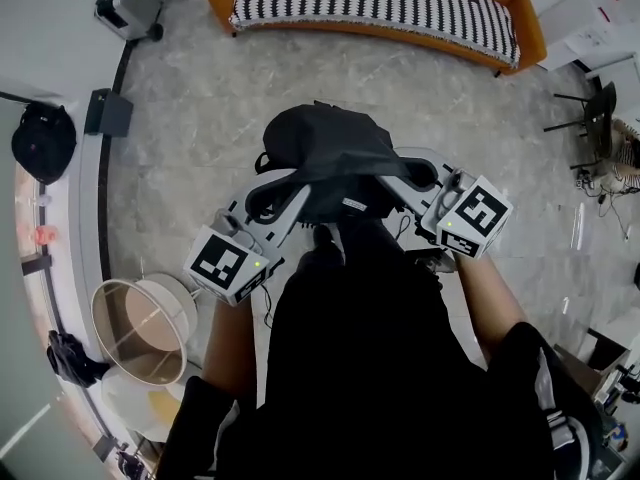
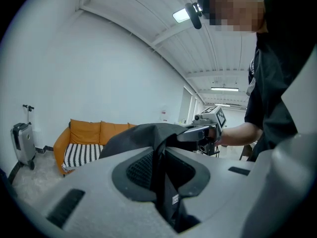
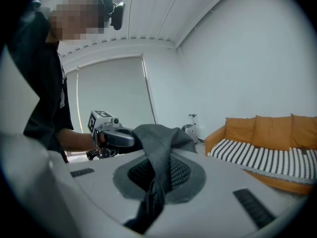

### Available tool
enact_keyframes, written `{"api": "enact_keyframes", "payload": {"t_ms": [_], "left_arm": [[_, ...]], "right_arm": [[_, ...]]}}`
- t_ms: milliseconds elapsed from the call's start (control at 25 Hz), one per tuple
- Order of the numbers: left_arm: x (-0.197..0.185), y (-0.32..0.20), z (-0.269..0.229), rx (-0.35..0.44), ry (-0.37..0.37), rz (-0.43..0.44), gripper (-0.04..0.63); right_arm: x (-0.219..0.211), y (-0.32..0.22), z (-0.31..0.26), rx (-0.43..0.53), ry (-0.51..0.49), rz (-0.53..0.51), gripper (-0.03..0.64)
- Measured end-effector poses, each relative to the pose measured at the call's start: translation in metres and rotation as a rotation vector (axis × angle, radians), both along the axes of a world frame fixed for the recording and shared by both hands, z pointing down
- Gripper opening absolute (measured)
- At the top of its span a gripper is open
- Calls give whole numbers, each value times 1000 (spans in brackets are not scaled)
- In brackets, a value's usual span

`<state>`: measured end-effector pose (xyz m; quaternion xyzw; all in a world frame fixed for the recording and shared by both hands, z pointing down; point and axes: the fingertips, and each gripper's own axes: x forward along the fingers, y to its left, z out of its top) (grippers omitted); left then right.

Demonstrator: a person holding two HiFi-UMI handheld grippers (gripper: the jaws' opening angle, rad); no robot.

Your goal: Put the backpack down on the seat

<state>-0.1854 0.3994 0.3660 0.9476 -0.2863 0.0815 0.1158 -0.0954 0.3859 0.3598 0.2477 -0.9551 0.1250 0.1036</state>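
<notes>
**Backpack held in mid-air between both claws, sofa well off**

- Backpack (image 1: 322,148): black, bunched, hanging over the grey marbled floor (image 1: 200,118). It touches neither the floor nor the seat. It sits between the two claws, just ahead of the person's dark torso.
- Left claw (image 1: 292,194): pressed together on the backpack. The left gripper view shows a black webbing strap (image 2: 166,182) pinched in the slot between the pads, with the fabric draping up and away to the far right.
- Right claw (image 1: 402,180): pressed together too, also pinching the backpack. In the right gripper view a grey-black mesh strap (image 3: 157,170) runs down through the jaws, nipped tight.
- The two claws point toward each other from either side of the bag, tilted slightly down. Each shows in the other's camera, held by a bare forearm.
- Sofa (image 1: 520,23): orange, with a black-and-white striped cover (image 1: 380,3) on its seat. It stands at the far side of the room, well apart from the bag, with open floor between.
- A grey wheeled case (image 2: 22,143) stands to the left of the sofa by the wall.
</notes>
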Motion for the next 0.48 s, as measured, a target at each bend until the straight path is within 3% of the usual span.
{"api": "enact_keyframes", "payload": {"t_ms": [480], "left_arm": [[27,-103,6,-38,-16,12,57]], "right_arm": [[26,-107,2,4,-32,3,32]]}}
